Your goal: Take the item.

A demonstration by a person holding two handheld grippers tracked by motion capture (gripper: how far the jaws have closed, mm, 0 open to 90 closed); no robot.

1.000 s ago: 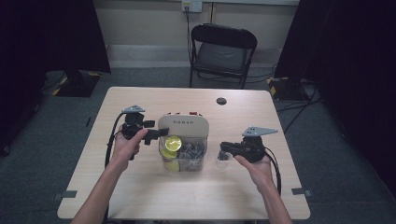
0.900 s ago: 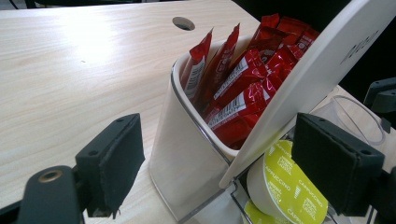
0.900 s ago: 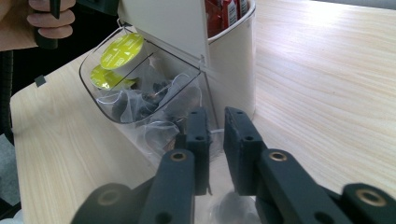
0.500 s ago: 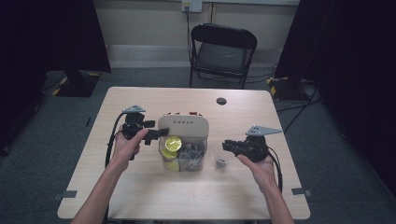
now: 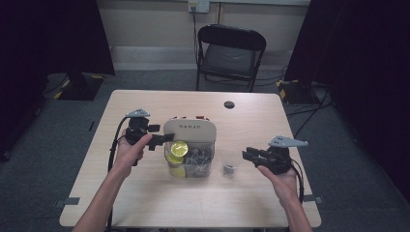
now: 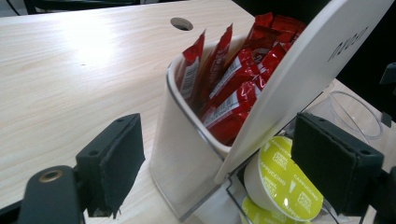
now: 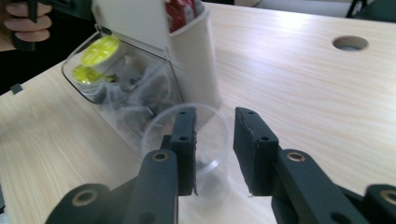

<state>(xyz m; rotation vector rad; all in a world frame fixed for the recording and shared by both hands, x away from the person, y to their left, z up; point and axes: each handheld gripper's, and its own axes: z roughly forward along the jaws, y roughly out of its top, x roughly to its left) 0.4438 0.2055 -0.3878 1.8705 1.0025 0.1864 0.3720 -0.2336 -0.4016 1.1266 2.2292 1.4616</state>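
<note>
Spreading apart just now, my right tongs (image 7: 215, 149) stand a little open with nothing pinched: the clear cup (image 7: 189, 140) stands on the bench (image 7: 299, 79) just ahead of them, its near rim behind the tip of one pad (image 7: 186, 140), and I cannot tell whether that pad touches it. From above, the right tongs (image 5: 250, 155) sit just to the right of the cup (image 5: 229, 169), apart from it, and the cup stands close by the right side of the holder (image 5: 189, 147) at mid-bench. My left tongs (image 6: 219, 163) are spread wide, straddling the corner of the holder (image 6: 182, 163); the pads (image 6: 114, 163) press on nothing that I can see. The right-hand pad stands in front of a yellow-lidded capsule (image 6: 282, 179), and whether they touch I cannot tell. The holder's white lid (image 6: 308, 79) is tilted up, red sachets (image 6: 224, 79) stand upright in the white back compartment, and the capsules lie in the clear front drawer. In the high view the left tongs (image 5: 164, 140) reach in from the left to the holder's front left corner, beside the yellow capsule (image 5: 179, 148). A dark round hole (image 5: 229, 104) marks the bench farther back.
</note>
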